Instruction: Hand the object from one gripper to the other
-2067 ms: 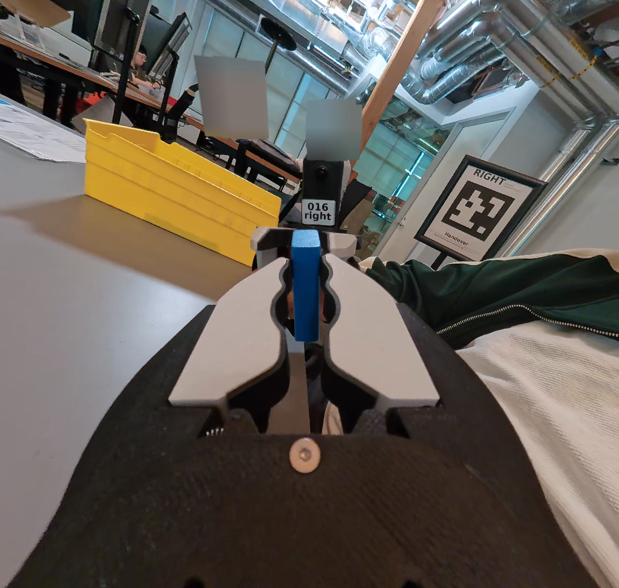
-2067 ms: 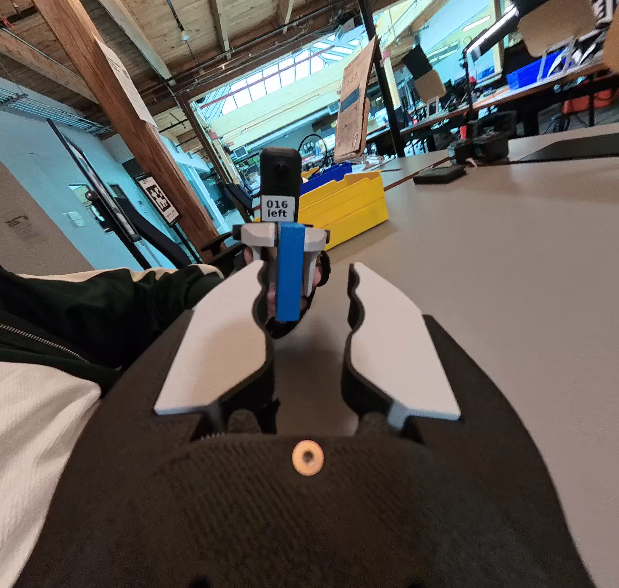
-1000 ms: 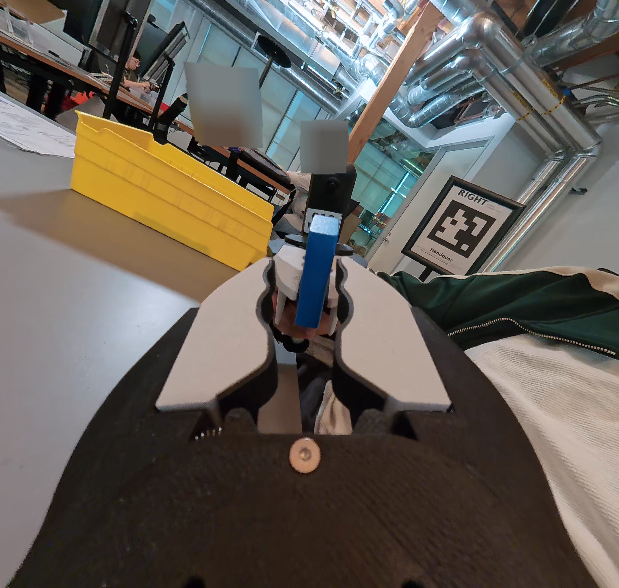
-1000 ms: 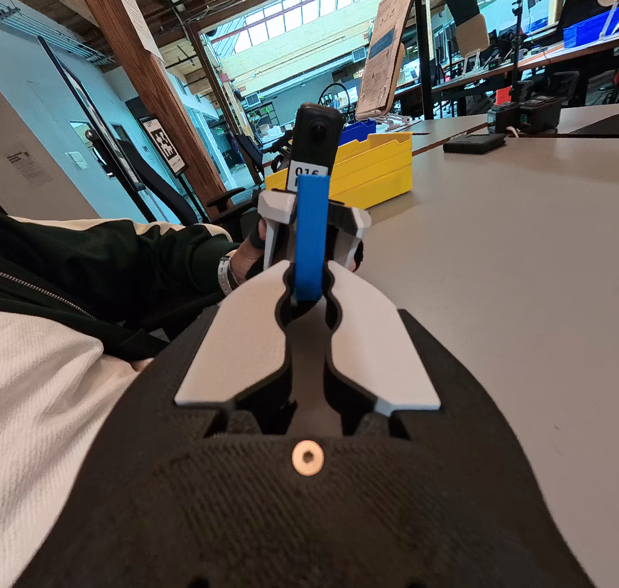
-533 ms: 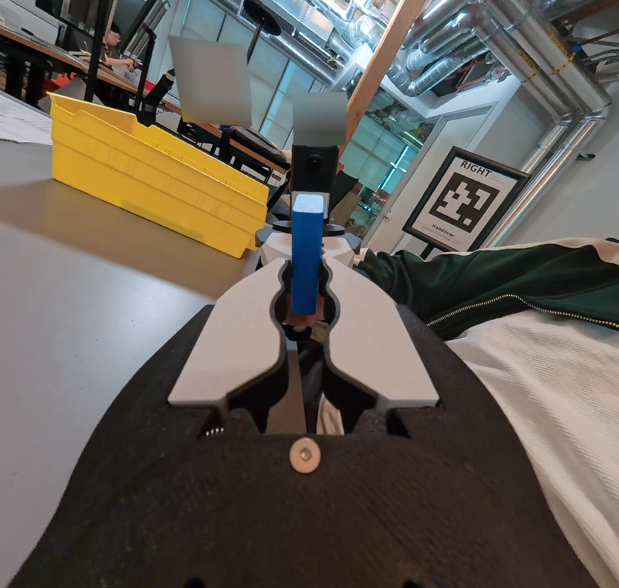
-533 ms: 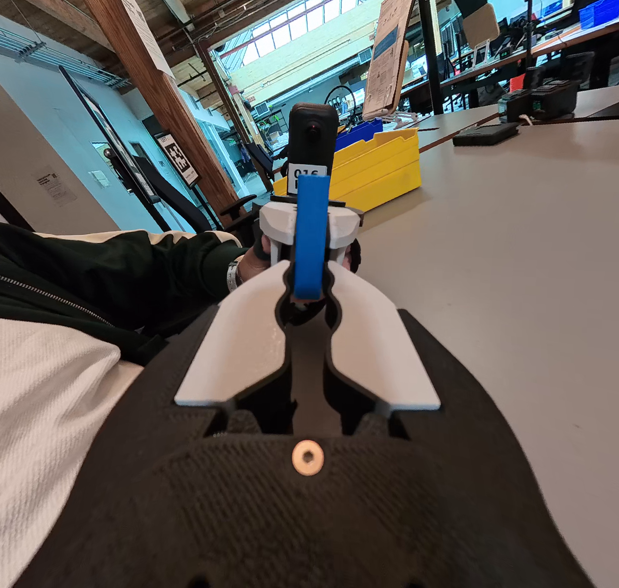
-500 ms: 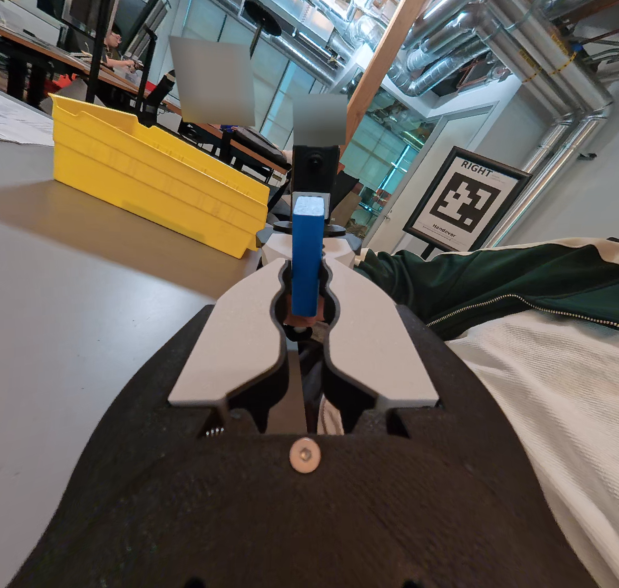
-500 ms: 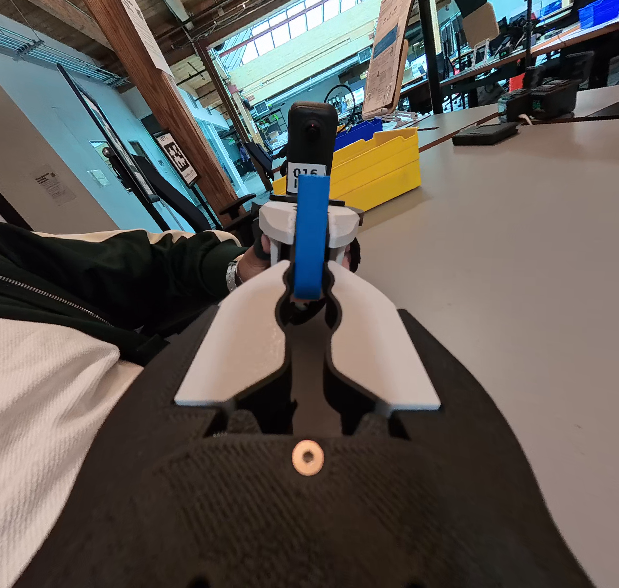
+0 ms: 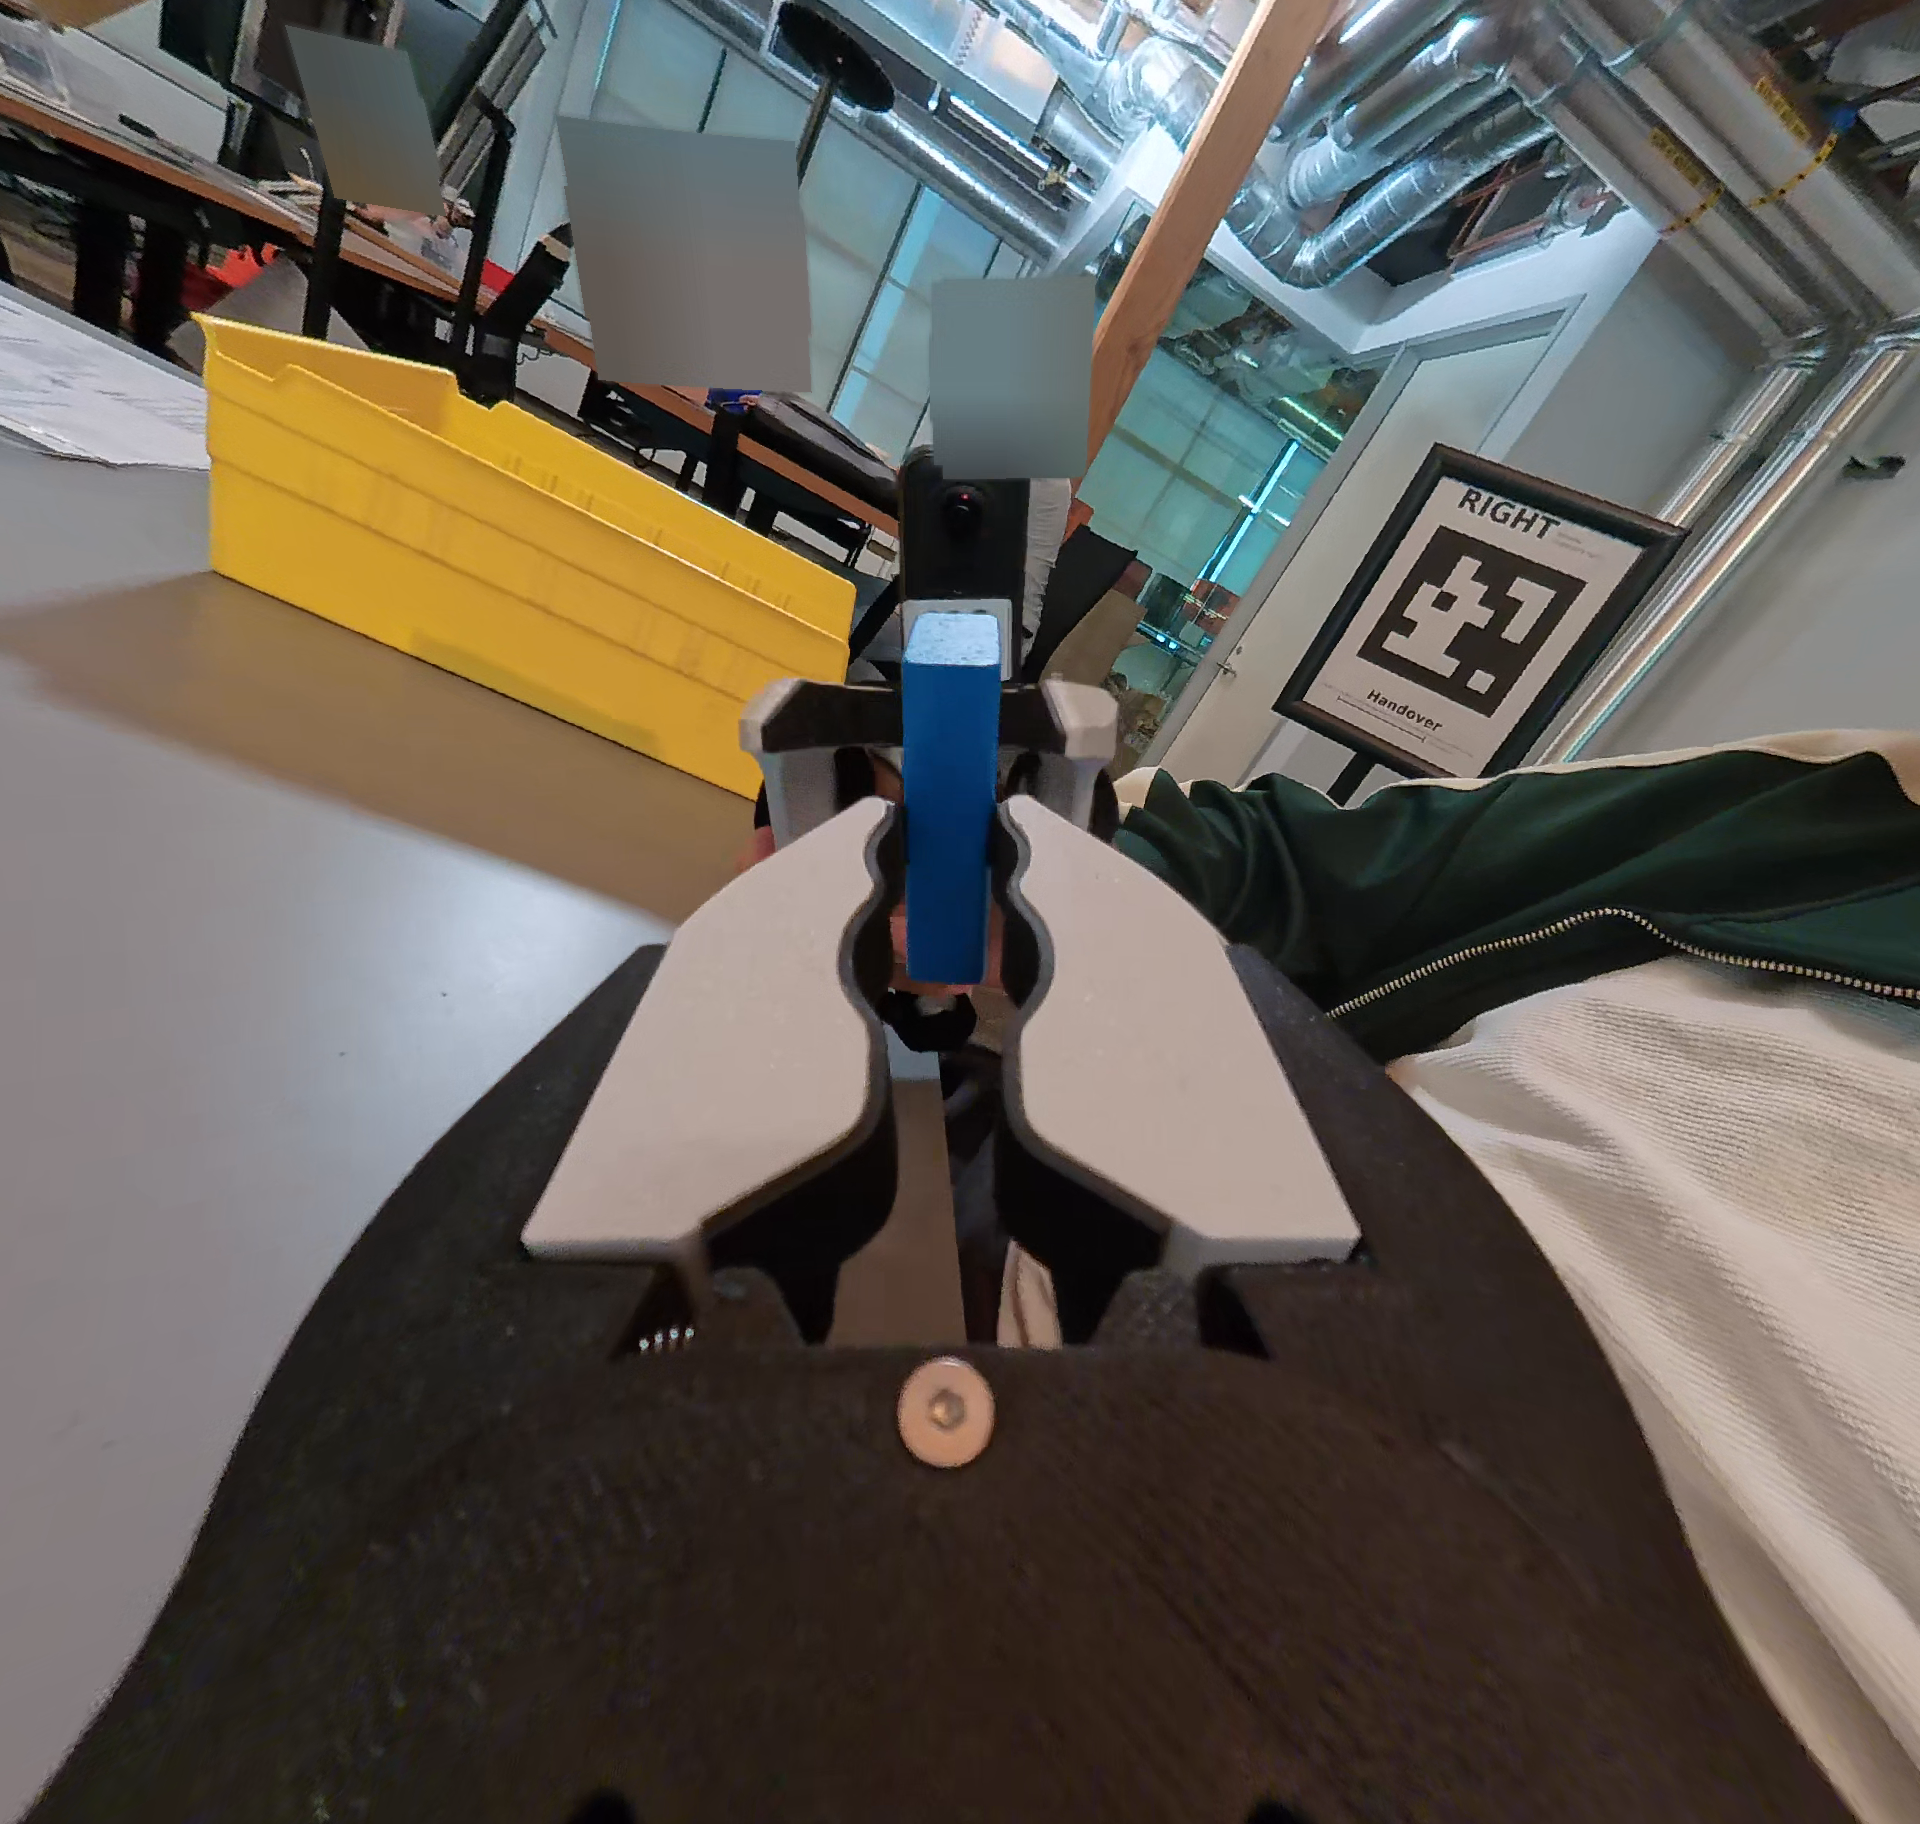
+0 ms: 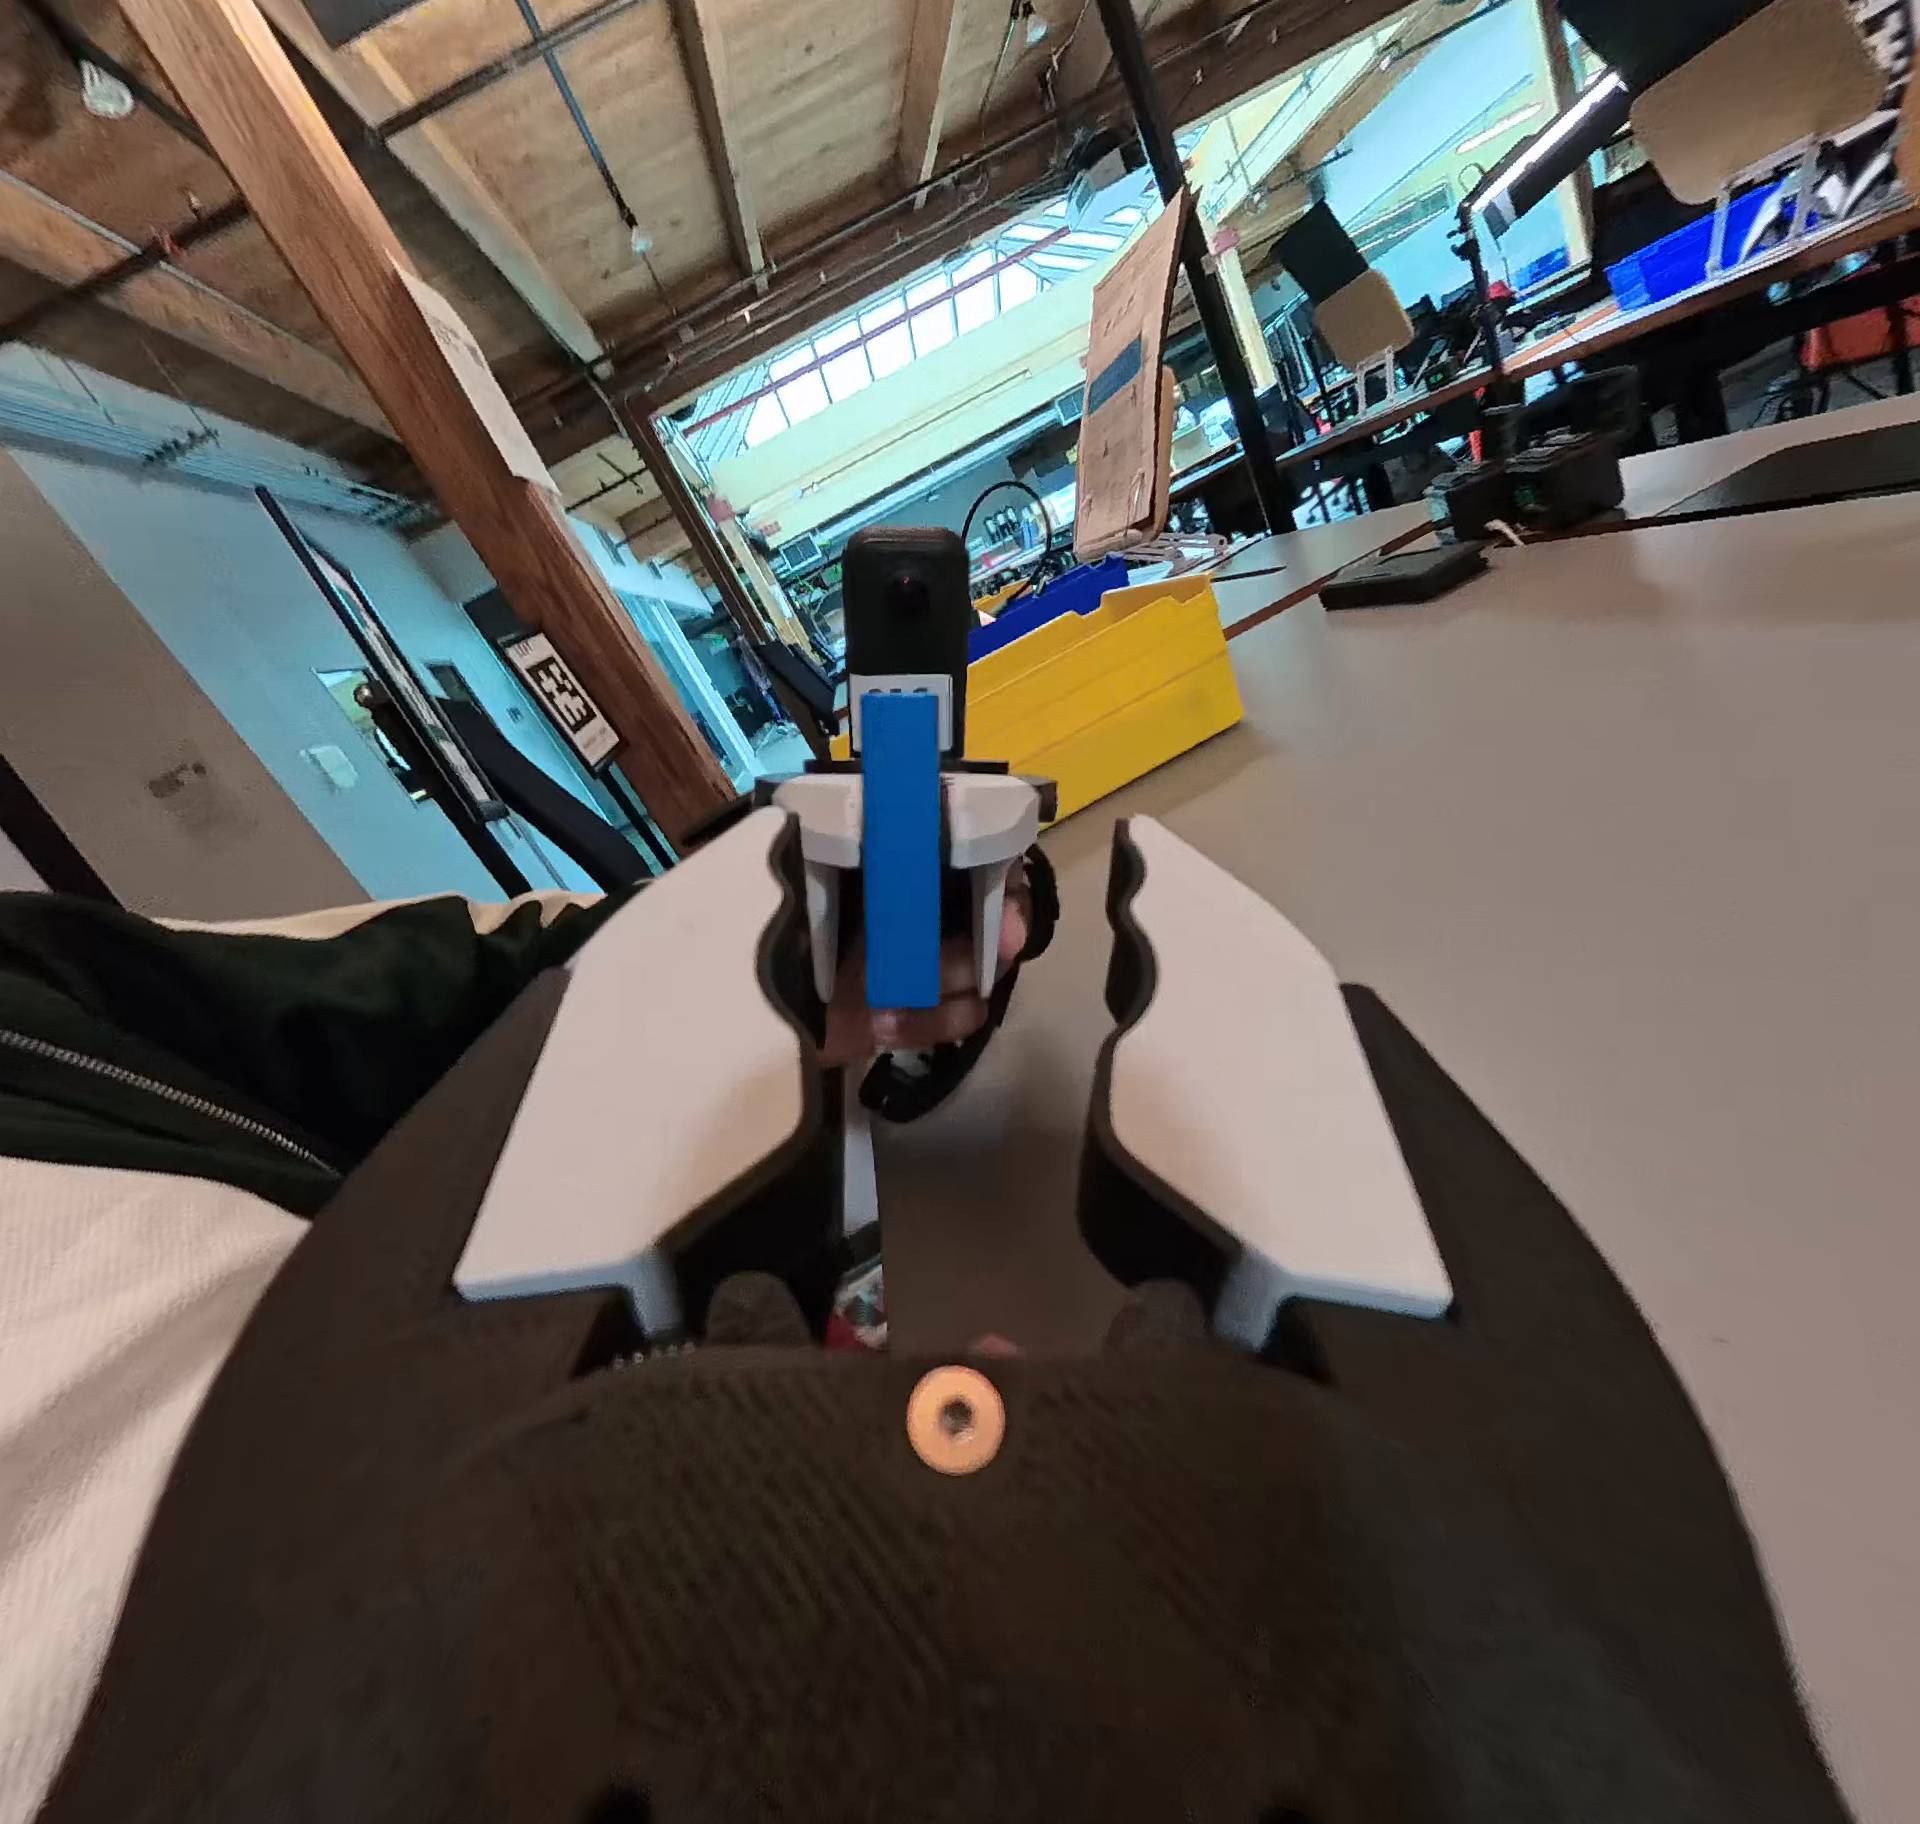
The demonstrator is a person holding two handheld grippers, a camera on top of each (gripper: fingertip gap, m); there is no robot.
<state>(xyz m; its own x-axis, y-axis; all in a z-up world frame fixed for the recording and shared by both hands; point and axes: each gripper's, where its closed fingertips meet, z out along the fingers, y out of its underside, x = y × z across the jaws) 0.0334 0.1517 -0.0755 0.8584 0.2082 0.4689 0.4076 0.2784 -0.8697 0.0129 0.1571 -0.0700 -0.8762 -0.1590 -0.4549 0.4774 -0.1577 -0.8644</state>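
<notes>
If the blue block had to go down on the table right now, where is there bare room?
Bare grey table lies between the yellow bin and the left gripper, and right of the open right gripper, short of the dark devices. It is crowded where the grippers meet around the blue block.

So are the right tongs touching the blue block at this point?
Apart. The right wrist view shows the right tongs spread wide, with clear gaps either side of the blue block, which the left tongs clamp.
</notes>
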